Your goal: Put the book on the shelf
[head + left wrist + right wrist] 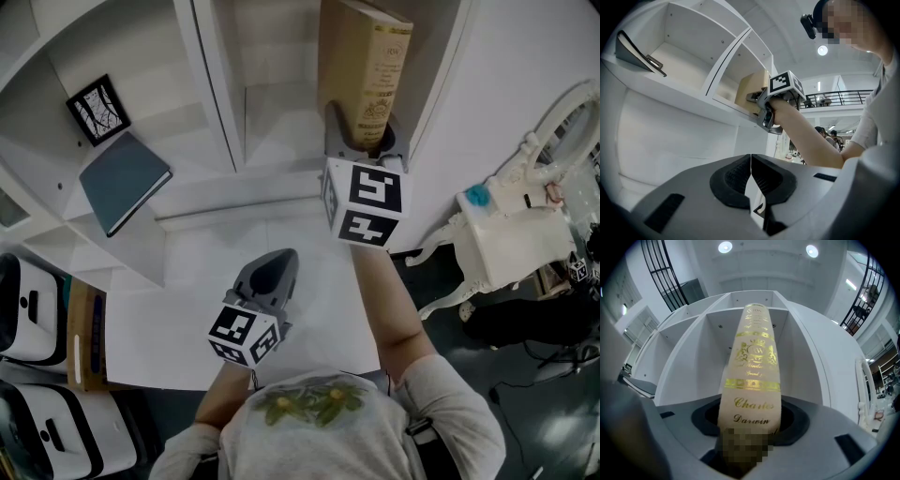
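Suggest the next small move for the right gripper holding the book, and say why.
Probably ease the book slightly deeper into the shelf compartment before letting go. The right gripper has its jaws clamped on the spine, and in the left gripper view that spine looks roughly level with the shelf's front edge.

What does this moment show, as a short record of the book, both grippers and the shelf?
book: tan hardback book with gold spine lettering, upright in the white shelf unit's right compartment
right gripper: shut on the book's spine end
left gripper: jaws together, empty, short of the shelf
left compartment: dark grey book lying flat, black-framed picture beside it
task: book not yet released
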Available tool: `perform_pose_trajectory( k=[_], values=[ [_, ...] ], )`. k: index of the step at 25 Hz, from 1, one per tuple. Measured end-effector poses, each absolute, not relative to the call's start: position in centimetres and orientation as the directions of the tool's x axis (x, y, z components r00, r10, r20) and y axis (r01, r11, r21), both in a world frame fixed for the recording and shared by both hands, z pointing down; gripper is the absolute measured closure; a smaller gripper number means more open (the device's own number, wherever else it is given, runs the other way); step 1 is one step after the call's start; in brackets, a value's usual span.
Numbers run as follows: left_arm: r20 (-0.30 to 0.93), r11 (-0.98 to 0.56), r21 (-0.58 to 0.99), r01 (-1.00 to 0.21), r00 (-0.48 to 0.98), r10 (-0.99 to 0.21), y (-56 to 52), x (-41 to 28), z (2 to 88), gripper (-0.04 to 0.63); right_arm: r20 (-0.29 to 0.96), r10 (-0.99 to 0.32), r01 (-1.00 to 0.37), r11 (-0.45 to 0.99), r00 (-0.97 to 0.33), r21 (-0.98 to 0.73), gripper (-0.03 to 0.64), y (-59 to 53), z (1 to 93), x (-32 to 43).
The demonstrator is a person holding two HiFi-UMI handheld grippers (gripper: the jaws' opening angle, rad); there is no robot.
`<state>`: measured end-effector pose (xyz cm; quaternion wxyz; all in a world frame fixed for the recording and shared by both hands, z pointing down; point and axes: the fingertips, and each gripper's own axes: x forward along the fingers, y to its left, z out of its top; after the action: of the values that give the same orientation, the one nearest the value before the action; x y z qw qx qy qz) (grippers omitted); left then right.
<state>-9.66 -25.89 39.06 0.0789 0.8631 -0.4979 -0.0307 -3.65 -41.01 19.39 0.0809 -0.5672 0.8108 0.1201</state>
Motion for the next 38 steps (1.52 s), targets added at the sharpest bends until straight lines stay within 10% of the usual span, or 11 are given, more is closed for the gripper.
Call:
perform_pose_trajectory(
  k=[38],
  values=[
    [0.018, -0.514, 0.135, -0.847, 0.521, -0.853, -23.2, -8.0, 38.1, 0.568, -0.403, -0.804, -0.895, 0.436, -0.436, 0.098, 0.36, -31.4, 18.9, -0.7]
  ],
)
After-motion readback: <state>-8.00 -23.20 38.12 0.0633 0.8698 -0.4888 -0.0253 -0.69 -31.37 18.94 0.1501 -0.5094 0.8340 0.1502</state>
